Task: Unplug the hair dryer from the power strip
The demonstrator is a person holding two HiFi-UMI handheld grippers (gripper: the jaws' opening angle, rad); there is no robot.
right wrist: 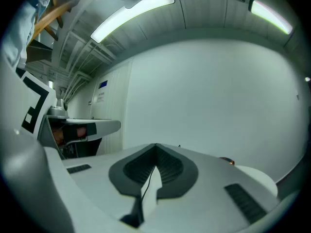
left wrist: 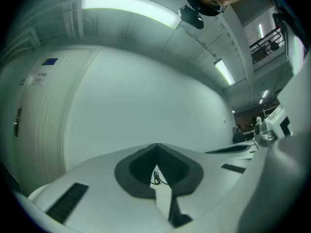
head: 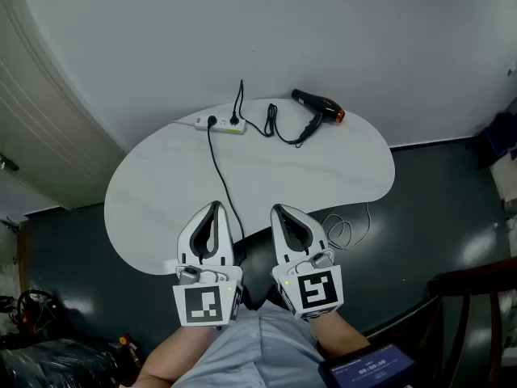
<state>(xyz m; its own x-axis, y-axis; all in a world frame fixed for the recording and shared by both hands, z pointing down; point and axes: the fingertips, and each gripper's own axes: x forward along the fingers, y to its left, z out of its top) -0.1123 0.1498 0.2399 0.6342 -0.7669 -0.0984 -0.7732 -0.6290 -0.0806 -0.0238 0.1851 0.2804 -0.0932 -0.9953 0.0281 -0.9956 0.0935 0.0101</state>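
Observation:
A black hair dryer (head: 317,104) with an orange end lies at the far right of the white table (head: 161,184). Its black cord (head: 279,128) loops left to a plug in the white power strip (head: 220,124) at the table's far edge. Another black cable (head: 220,176) runs from the strip toward the near edge. My left gripper (head: 213,207) and right gripper (head: 279,210) hover side by side over the near edge, both shut and empty, far from the strip. In the left gripper view a bit of cord (left wrist: 156,178) shows through the jaws. The dryer's orange end (right wrist: 227,161) peeks out in the right gripper view.
A white wall rises behind the table. Dark floor surrounds it, with a loose thin cable (head: 349,226) on the floor at the right, a dark chair (head: 477,297) at the lower right, and clutter (head: 32,314) at the lower left. A tablet screen (head: 371,370) glows near my right arm.

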